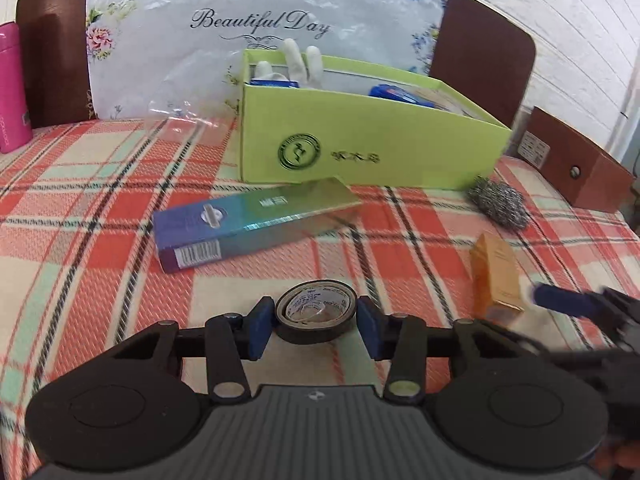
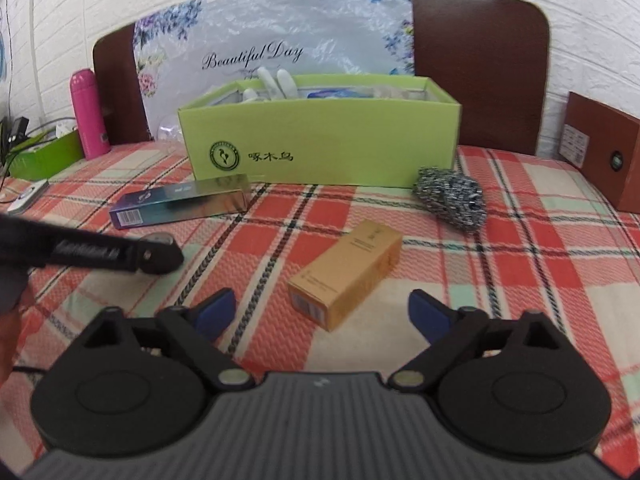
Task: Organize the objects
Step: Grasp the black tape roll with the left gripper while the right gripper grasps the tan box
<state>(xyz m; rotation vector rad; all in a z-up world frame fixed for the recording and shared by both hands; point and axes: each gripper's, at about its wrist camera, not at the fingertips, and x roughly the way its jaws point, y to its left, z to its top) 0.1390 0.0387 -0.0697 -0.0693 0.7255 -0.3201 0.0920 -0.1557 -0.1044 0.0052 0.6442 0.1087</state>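
A plaid cloth (image 2: 500,248) in red, cream and mint covers the bed across both views. At upper centre stands an open lime-green box (image 2: 320,140) with white gloves (image 2: 276,80) poking from it, and behind it leans a floral bag (image 1: 240,20) reading "Beautiful Day". A pink bottle (image 2: 86,114) stands at upper left. Just in front of the green box lies a long blue-green carton (image 1: 248,222), and at the box's right corner sits a steel scourer (image 2: 452,198). A small orange box (image 2: 346,274) lies at centre of the right wrist view, ahead of the right gripper (image 2: 320,312), whose fingers stand wide apart and hold nothing. The left gripper (image 1: 316,330) has its fingers on either side of a roll of black tape (image 1: 314,312) at lower centre, right against it; whether they press it I cannot tell.
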